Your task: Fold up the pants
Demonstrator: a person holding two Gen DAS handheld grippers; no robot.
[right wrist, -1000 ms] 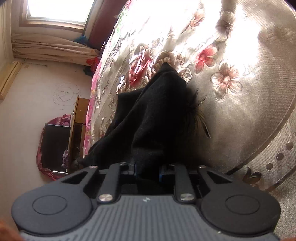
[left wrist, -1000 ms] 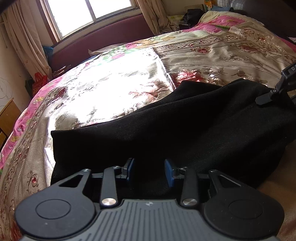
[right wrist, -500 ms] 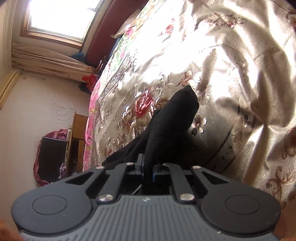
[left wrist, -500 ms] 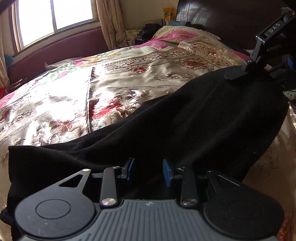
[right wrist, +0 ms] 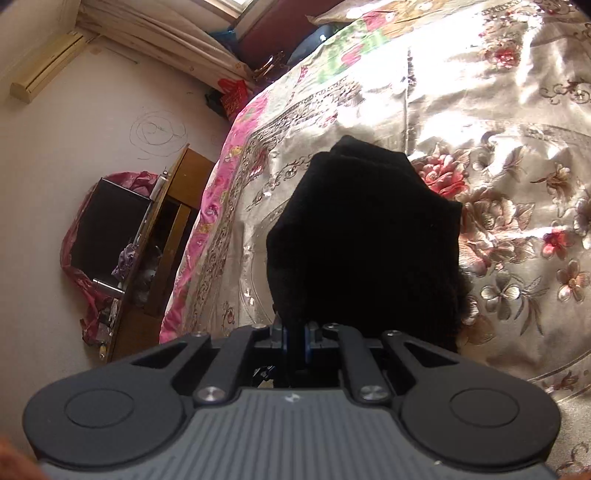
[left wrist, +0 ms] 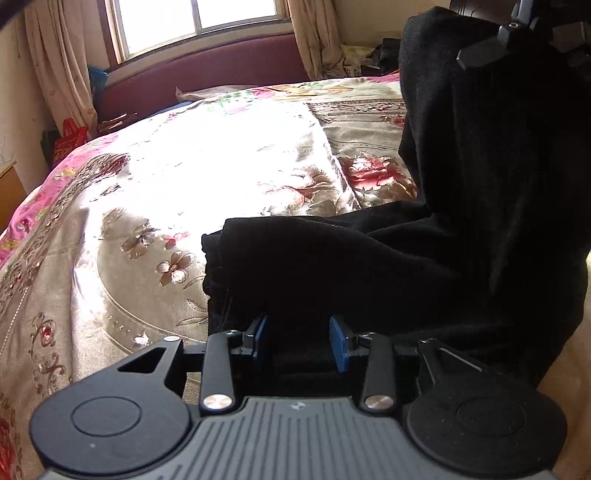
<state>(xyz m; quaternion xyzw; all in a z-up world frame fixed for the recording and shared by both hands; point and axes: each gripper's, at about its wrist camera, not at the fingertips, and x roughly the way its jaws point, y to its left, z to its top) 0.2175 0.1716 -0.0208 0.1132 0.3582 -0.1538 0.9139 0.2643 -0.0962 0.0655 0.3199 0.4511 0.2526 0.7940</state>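
Pants (left wrist: pixel 424 266) of black cloth lie across the near edge of a bed (left wrist: pixel 207 162) covered in a shiny floral spread, part of them flat on the spread and part lifted. In the left wrist view the left gripper (left wrist: pixel 300 341) sits low at the bed's near edge, its jaws released and standing apart, blue pads (left wrist: pixel 338 347) showing on either side of the dark cloth that lies between and under them; whether the pads touch the cloth cannot be told. To the right in that view the pants rise in a tall dark fold toward the far right corner of the bed, where part of the right gripper (left wrist: pixel 484 55) shows at the top of the raised cloth. In the right wrist view the right gripper (right wrist: pixel 295 341) has its jaws clenched on a pinch of the pants (right wrist: pixel 365 236), and the cloth hangs away from it in a broad bunch over the floral spread (right wrist: pixel 498 155). A window (left wrist: pixel 195 18) with pale curtains (left wrist: pixel 55 66) stands beyond the dark red headboard (left wrist: pixel 207 74) along the far edge of the bed. Beside the bed's left edge, a wooden cabinet (right wrist: pixel 173 229) stands against a pale wall (right wrist: pixel 74 122) marked with scribbled circles.
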